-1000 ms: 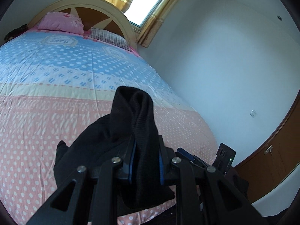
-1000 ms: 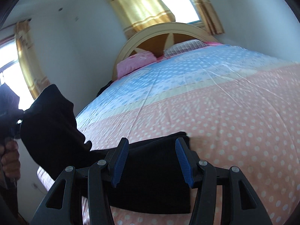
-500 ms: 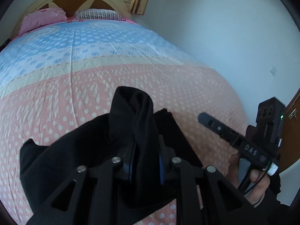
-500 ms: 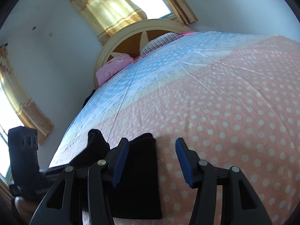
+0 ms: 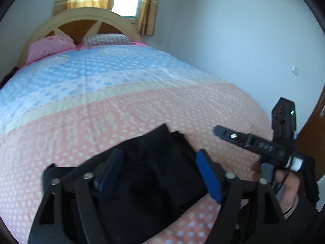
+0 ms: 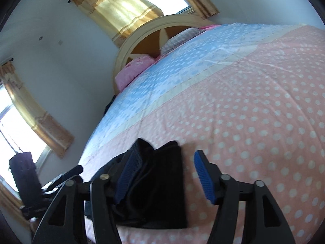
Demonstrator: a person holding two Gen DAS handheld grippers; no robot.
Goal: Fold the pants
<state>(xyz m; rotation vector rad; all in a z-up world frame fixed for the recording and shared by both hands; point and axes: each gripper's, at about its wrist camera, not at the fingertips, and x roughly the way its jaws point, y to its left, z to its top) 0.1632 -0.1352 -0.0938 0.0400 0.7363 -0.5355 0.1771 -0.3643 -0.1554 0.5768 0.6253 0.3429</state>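
lying folded on the bed, near its foot edge: one pair of black pants, soft matte cloth, layered into a roughly rectangular stack with a creased far edge.

bedcover: quilted, dotted, in three bands: blue toward the headboard, a pale yellow strip, pink toward the foot.

pillows, two: one pink pillow, one striped pillow, both against the arched cream headboard with brown wood panels.

curtains: yellow, striped near the hem.

left gripper: black frame, blue ribbed pads, jaws spread wide after just opening; the pants lie between and below them, the pads clear of the cloth.

right gripper: same build, jaws apart after just opening a little further; the right edge of the stack sits between them, whether the left pad touches the cloth cannot be told.

left view only: the right gripper from outside, held in a hand with a dark sleeve, off the pants' right side; a white wall.

right view only: a second curtained window, and the left gripper's dark body at the left.
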